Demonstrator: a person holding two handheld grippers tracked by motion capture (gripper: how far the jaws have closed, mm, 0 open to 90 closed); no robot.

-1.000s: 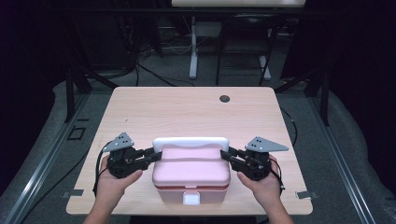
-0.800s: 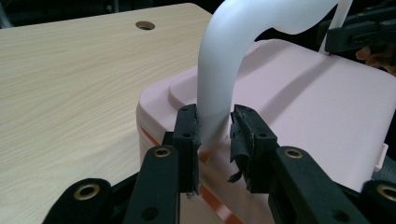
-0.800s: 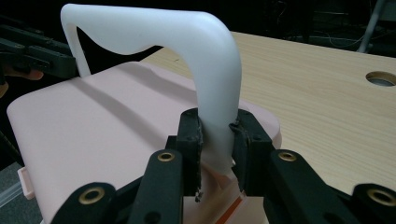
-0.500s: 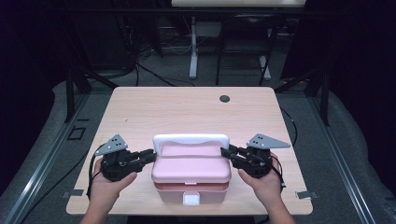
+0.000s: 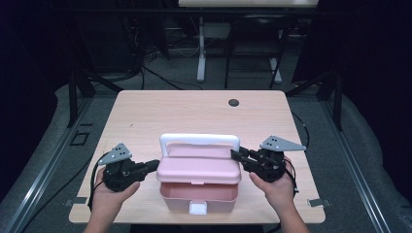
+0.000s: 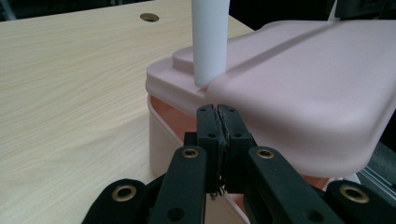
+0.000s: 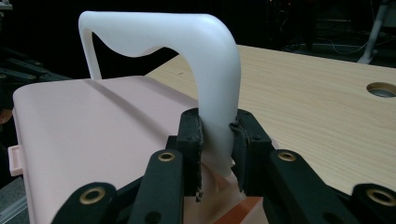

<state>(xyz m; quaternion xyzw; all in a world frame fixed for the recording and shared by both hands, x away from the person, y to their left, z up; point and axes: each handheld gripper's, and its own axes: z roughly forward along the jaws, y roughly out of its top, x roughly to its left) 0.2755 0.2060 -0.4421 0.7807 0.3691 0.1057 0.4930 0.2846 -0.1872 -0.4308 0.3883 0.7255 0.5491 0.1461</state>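
Note:
A pink box [image 5: 199, 196] with a white latch sits at the table's near edge. Its pink lid [image 5: 199, 167] is lifted off the base, leaving a gap along the side. A white handle [image 5: 199, 138] stands upright on the lid. My left gripper [image 5: 154, 165] is at the lid's left end. Its jaws have just been closing, and in the left gripper view the left gripper [image 6: 220, 112] is shut with nothing between the pads, its tips just under the lid's rim [image 6: 303, 70]. My right gripper [image 7: 217, 126] is shut on the handle's right leg [image 7: 210, 60].
The light wooden table [image 5: 194, 111] has a dark round cable hole [image 5: 233, 102] near its far edge. Beyond the table are dark floor, cables and metal stands. A hand holds each gripper at the near edge.
The left gripper's jaws have closed and the hand has drawn slightly left and nearer. The lid now stands higher over the base. The right gripper has kept its hold.

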